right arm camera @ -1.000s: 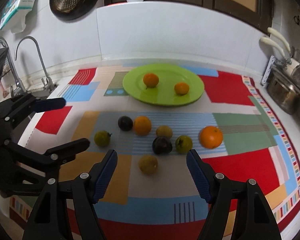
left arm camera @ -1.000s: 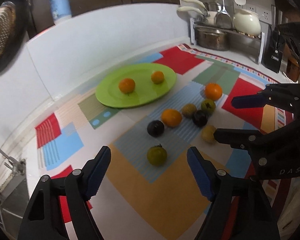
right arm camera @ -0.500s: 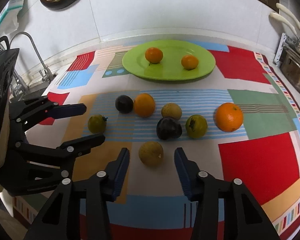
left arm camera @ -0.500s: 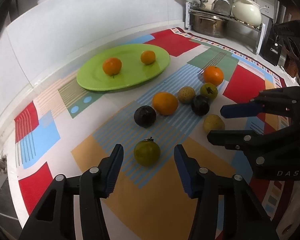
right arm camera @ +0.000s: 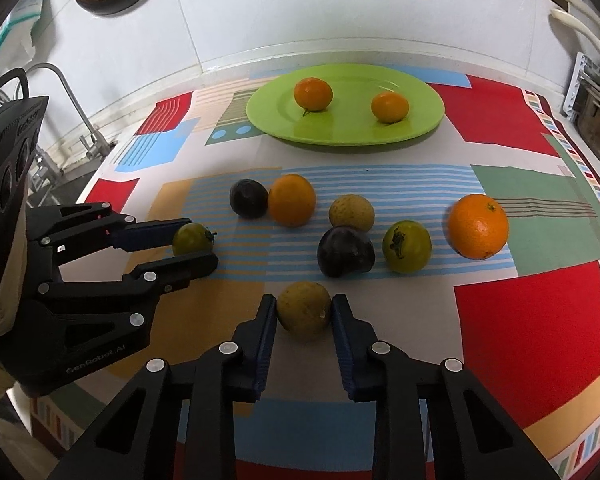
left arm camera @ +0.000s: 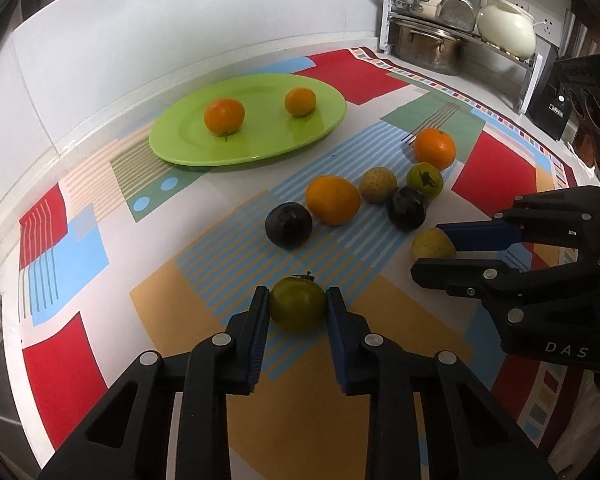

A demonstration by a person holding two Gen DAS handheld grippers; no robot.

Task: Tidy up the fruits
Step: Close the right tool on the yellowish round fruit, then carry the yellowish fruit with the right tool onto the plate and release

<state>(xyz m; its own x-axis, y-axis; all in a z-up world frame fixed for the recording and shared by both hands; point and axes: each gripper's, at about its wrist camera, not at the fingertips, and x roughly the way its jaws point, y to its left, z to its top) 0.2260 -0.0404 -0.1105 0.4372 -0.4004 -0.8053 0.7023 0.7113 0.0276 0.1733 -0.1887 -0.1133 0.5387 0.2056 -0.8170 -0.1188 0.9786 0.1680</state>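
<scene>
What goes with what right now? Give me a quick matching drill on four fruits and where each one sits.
Things:
1. green fruit with stem
2. yellowish fruit
3. two small oranges
4. large orange

Places:
A. on the green plate
B. between the left tool pads
C. loose on the mat, far right of the group
D. between the right tool pads

Pairs: 1-B, 2-D, 3-A, 4-C
</scene>
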